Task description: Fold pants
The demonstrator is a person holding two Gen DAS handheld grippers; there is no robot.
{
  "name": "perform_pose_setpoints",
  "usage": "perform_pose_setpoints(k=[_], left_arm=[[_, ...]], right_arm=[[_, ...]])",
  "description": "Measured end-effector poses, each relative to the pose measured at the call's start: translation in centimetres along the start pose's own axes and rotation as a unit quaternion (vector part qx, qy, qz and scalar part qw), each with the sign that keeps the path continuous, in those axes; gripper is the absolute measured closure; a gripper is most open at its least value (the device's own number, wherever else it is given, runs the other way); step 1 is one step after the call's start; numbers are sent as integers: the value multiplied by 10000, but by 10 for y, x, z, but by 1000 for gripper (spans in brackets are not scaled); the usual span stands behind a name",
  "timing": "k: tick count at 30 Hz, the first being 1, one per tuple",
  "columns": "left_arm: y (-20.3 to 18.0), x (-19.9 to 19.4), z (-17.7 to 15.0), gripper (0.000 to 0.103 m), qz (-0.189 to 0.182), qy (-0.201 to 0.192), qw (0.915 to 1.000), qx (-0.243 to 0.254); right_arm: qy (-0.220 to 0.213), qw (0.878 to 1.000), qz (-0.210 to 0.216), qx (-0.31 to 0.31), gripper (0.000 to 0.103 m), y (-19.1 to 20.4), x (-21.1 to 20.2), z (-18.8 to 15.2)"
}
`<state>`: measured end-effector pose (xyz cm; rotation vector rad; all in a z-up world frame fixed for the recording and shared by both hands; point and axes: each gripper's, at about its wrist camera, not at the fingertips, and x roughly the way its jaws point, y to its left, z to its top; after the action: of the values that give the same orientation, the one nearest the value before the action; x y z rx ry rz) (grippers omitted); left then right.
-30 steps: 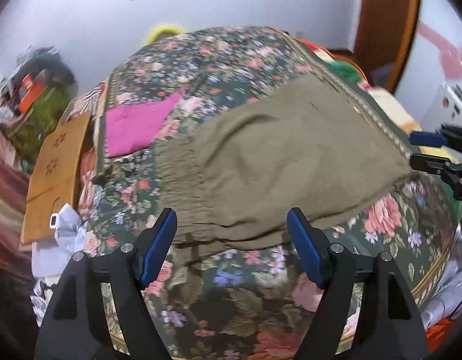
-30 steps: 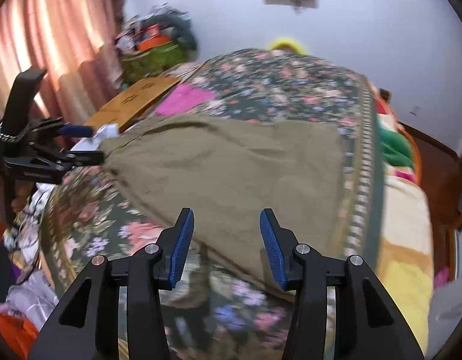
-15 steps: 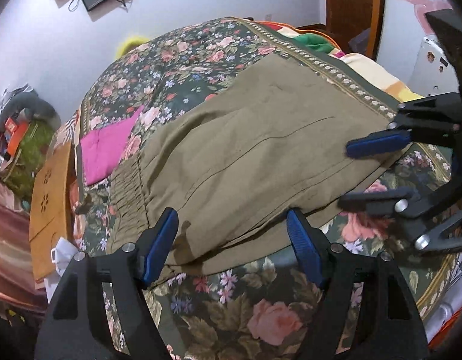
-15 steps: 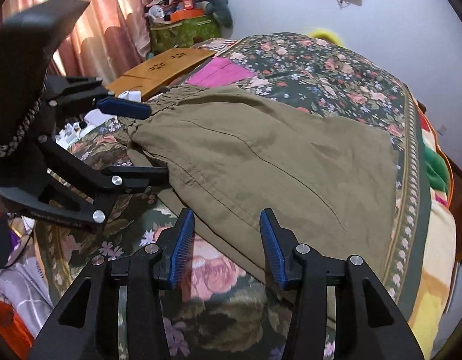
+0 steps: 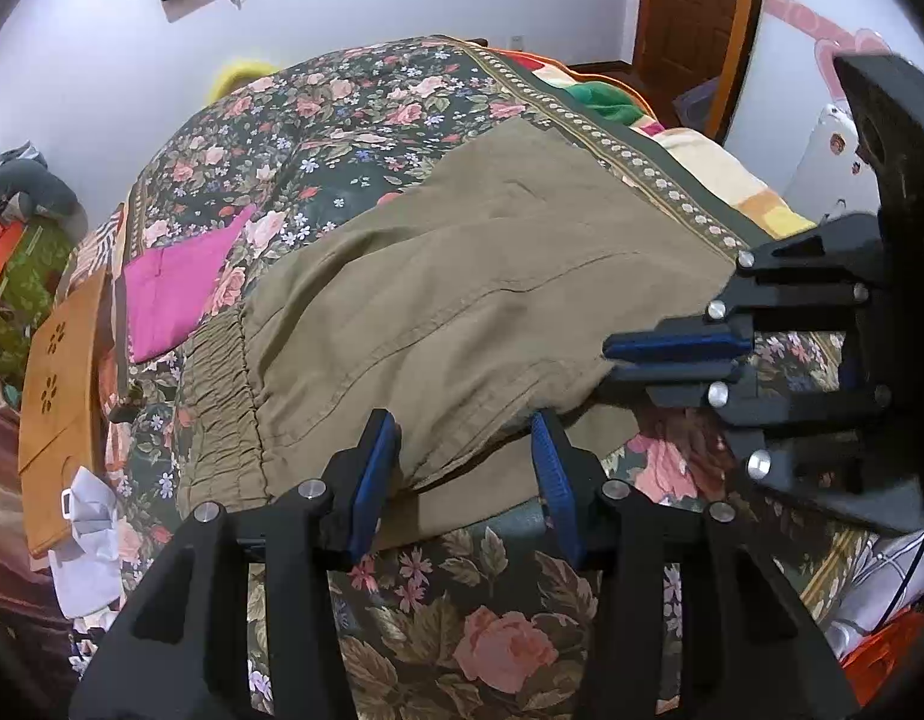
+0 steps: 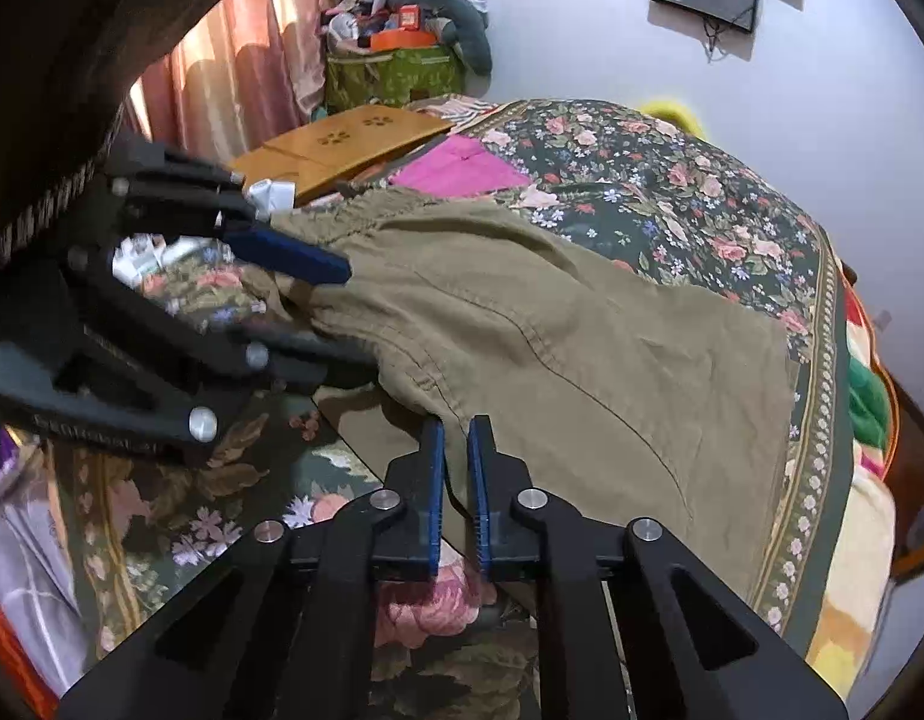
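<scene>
While the olive pants [image 5: 462, 276] lie spread on the floral bed [image 5: 342, 102], soft and floppy, the right tool [image 6: 456, 492] has just clenched their near edge, and the left tool [image 5: 462, 468], narrowing, straddles it unclamped.

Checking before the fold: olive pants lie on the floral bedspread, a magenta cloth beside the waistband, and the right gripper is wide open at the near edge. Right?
Not quite: the right gripper is shut on the olive pants' near edge, as the right wrist view shows. The rest stands.
</scene>
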<state>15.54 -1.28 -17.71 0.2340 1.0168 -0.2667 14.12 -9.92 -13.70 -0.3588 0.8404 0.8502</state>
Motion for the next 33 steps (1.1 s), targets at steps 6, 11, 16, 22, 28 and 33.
perform_pose_setpoints(k=[6,11,16,22,28,33], left_arm=[[-10,5,-3,77,259,21,9995,159],[-8,-7,-1,89,225,-158,9996,89],[-13,-6,-6,88,207,-52,9996,190],[-1,-3,-11,76,-43,146,9996,-241],[12,-27,-12,54,-160,-75,9987,-487],[33,-39,-6,43,89,-306,9964,-789]], right_arm=[[-154,9996,99,197,98,-4,-11,3],[-145,9997,125,146,99,-2,-16,0],[-63,9997,150,154,98,1,-15,-7],[168,9982,409,399,94,-2,-13,-15],[-141,9948,544,845,77,-14,-34,-7],[-364,9915,473,1160,71,-21,-34,6]])
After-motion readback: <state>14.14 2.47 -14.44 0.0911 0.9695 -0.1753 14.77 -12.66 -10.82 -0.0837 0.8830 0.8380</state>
